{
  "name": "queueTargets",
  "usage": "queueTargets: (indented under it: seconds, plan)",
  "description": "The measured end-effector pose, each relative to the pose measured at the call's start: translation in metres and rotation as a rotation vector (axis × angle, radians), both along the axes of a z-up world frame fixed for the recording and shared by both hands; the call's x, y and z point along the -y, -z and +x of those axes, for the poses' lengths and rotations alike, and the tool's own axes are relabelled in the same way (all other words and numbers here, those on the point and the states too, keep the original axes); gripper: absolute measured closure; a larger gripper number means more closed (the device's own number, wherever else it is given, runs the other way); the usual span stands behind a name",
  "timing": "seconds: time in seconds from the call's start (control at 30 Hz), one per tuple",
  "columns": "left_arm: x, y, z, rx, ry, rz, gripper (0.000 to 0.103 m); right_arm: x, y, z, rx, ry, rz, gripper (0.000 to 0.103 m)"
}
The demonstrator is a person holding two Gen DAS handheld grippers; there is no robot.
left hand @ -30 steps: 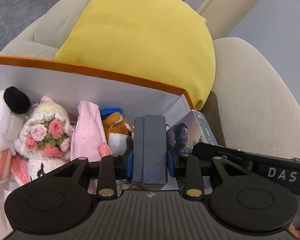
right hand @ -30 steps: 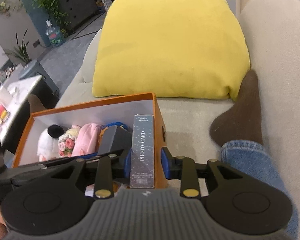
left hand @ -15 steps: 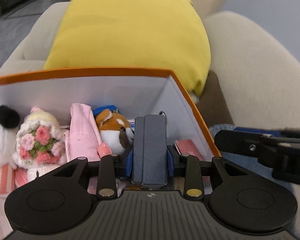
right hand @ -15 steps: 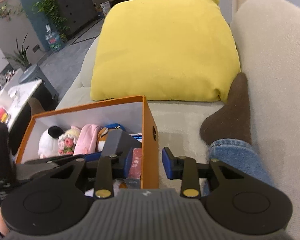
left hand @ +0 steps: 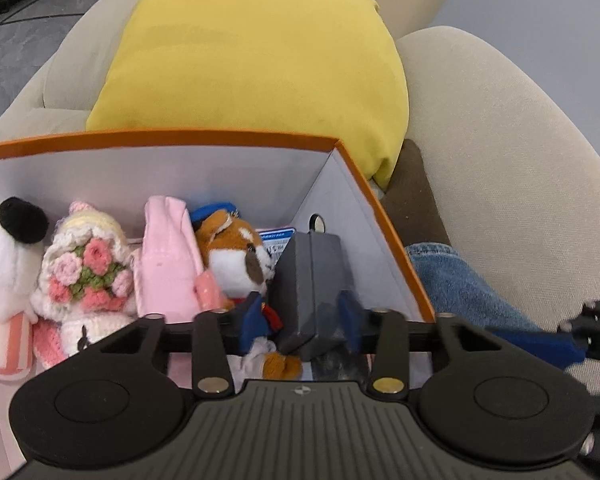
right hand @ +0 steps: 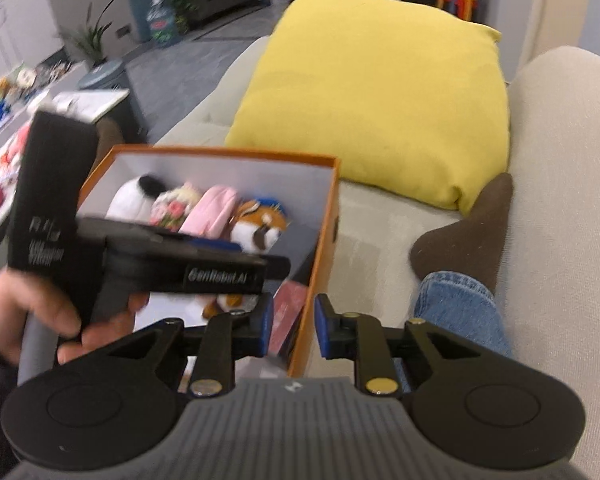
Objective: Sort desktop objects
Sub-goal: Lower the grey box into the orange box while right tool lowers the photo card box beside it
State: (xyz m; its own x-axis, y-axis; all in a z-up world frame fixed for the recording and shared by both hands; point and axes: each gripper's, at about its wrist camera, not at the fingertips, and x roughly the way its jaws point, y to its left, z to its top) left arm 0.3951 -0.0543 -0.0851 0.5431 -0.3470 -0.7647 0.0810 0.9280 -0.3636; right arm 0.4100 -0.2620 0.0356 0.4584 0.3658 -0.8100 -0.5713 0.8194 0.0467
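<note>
Sofa point(left hand: 500, 128): beige; it carries everything here.
Cushion point(left hand: 256, 56): yellow, at the sofa's back, just behind the box's far edge.
Box point(left hand: 172, 138): orange outside, white inside, open-topped, on the seat beside a leg in jeans point(left hand: 456, 284) and a brown sock point(right hand: 472, 228).
Toys: a row along the box's far wall, from its left end: white plush with a black ear point(left hand: 8, 240), crocheted doll with pink flowers point(left hand: 88, 268), pink pouch point(left hand: 168, 256), fox plush point(left hand: 236, 256).
Case point(left hand: 312, 280): dark grey, tilted over the box's right end, near its right wall, between the left gripper's blue pads; whether the pads press on it is unclear.
Left gripper point(left hand: 302, 318): jaws roughly half apart around the case; its black body reaches over the box in the right wrist view, with a hand point(right hand: 40, 312) on its grip.
Right gripper point(right hand: 292, 330): jaws have just been closing; they straddle the box's right wall at its near corner, pads short of it, gripping nothing.
Red card point(right hand: 286, 312): leaning inside that right wall.
</note>
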Motion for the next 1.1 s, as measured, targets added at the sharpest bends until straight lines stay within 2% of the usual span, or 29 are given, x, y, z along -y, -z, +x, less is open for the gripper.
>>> queueTargets:
  seconds: [0.2,0.5,0.63,0.73,0.87,1.1]
  plan:
    - [-0.004,0.004,0.000,0.013,0.004,-0.024,0.070,-0.016,0.012,-0.007,-0.090,-0.045,-0.036,0.094]
    - [-0.015,0.004,-0.009,0.042,-0.005,-0.063,0.073,-0.037,0.032,0.006,-0.207,0.037,-0.165,0.094]
    - [-0.019,0.006,-0.010,0.051,-0.003,-0.088,0.073,-0.043,0.045,0.015,-0.250,0.085,-0.188,0.094]
    - [-0.020,0.007,-0.011,0.056,-0.002,-0.102,0.074,-0.046,0.047,0.017,-0.226,0.115,-0.181,0.100]
    - [-0.021,0.008,-0.011,0.054,-0.003,-0.108,0.078,-0.053,0.044,0.018,-0.108,0.104,-0.220,0.100]
    - [-0.020,0.012,-0.009,0.051,-0.008,-0.113,0.083,-0.060,0.040,0.028,0.027,0.044,-0.244,0.103]
